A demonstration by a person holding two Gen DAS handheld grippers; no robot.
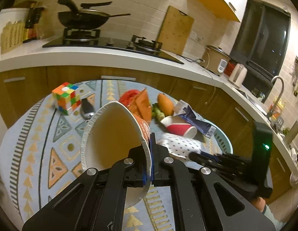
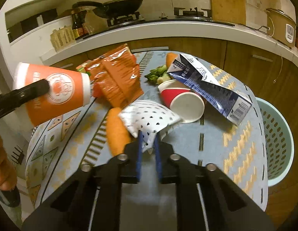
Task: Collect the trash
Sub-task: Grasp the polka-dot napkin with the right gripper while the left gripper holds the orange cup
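Observation:
My left gripper is shut on the rim of an orange paper cup, held tilted above the table; the cup also shows in the right wrist view. My right gripper is shut on a crumpled white dotted paper, which also shows in the left wrist view. A red paper cup lies on its side. A blue milk carton lies flattened behind it. An orange snack wrapper lies at the back.
A pale green perforated basket stands at the table's right edge. On the patterned tablecloth lie a carrot, broccoli, another carrot, a Rubik's cube and a spoon. Kitchen counter and stove lie behind.

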